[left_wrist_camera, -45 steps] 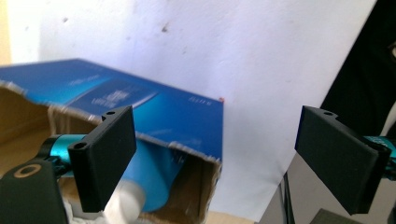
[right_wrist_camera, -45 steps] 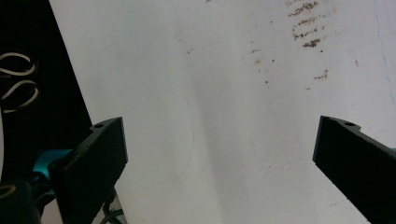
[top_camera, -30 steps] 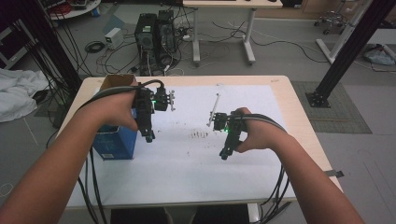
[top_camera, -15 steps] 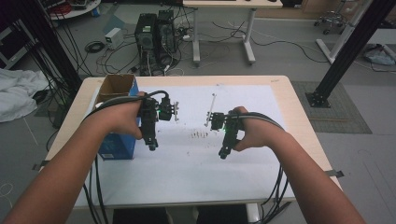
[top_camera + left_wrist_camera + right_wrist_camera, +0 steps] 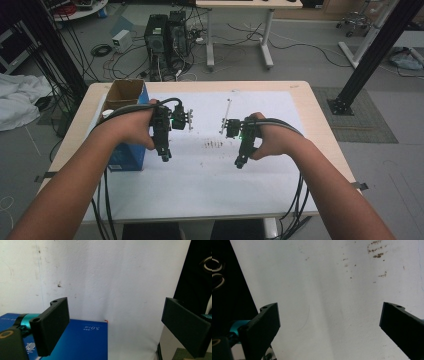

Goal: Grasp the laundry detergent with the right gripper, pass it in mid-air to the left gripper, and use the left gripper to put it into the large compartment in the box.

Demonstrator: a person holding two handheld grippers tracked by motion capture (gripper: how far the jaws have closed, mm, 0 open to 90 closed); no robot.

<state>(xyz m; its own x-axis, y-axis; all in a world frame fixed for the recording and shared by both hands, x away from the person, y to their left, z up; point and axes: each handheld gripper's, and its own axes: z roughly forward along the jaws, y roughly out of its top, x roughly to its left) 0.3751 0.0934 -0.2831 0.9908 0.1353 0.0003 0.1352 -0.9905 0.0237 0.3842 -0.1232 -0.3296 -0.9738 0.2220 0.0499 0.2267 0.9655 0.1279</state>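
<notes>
Overhead, the left hand-held gripper (image 5: 165,156) hovers beside a blue box (image 5: 126,159); the right hand-held gripper (image 5: 239,163) hangs near brown specks (image 5: 214,144). Their own views show both spread wide, empty.

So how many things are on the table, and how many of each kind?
Blue box: 1
White sheet covering the table: 1
Patch of brown crumbs: 1
Grippers held above the sheet: 2, the left gripper and the right gripper, both open and holding nothing
Total: 5
</notes>
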